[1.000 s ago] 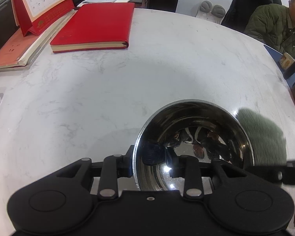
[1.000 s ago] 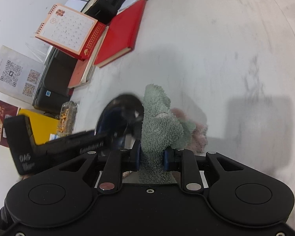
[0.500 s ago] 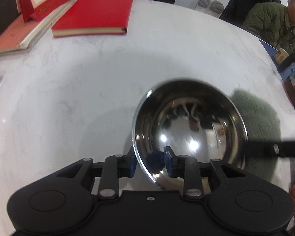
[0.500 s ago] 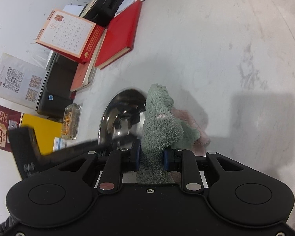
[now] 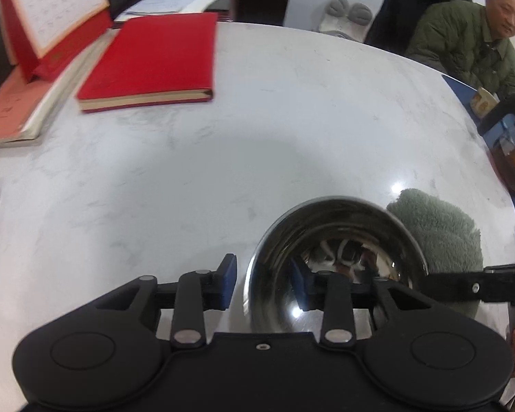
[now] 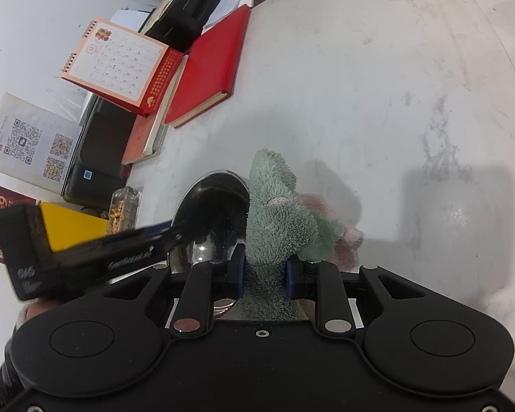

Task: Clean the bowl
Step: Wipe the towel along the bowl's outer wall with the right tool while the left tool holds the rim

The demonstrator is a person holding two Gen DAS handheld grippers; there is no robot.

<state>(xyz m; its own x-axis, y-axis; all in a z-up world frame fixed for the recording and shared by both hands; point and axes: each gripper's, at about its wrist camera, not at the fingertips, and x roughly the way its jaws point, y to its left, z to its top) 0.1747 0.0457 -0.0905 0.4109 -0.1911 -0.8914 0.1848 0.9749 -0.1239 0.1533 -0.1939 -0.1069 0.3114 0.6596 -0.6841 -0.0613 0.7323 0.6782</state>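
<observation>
A shiny steel bowl (image 5: pixel 336 240) stands on the white marble table (image 5: pixel 292 120). My left gripper (image 5: pixel 264 285) straddles its near rim, one pad outside and one inside. Its jaws are opening, and a slim gap shows between the outer pad and the rim. In the right wrist view the bowl (image 6: pixel 216 213) lies just left of a fluffy green cloth (image 6: pixel 278 219). My right gripper (image 6: pixel 265 274) is shut on that cloth. The cloth (image 5: pixel 439 233) hangs against the bowl's right side, with a pink fold behind it. The left gripper's body (image 6: pixel 86 254) crosses in front of the bowl.
A red notebook (image 5: pixel 151 61), a desk calendar (image 5: pixel 51 10) and stacked books lie at the table's far left. A seated person in a green jacket (image 5: pixel 463 41) is at the far right, next to a blue mat with a tea set (image 5: pixel 511 151). A printer (image 6: pixel 96 158) stands off the table.
Half a second ago the bowl was tipped up toward the left camera with the jaws tight on its rim; now it sits lower and the outer pad stands off the rim. The cloth hardly moved.
</observation>
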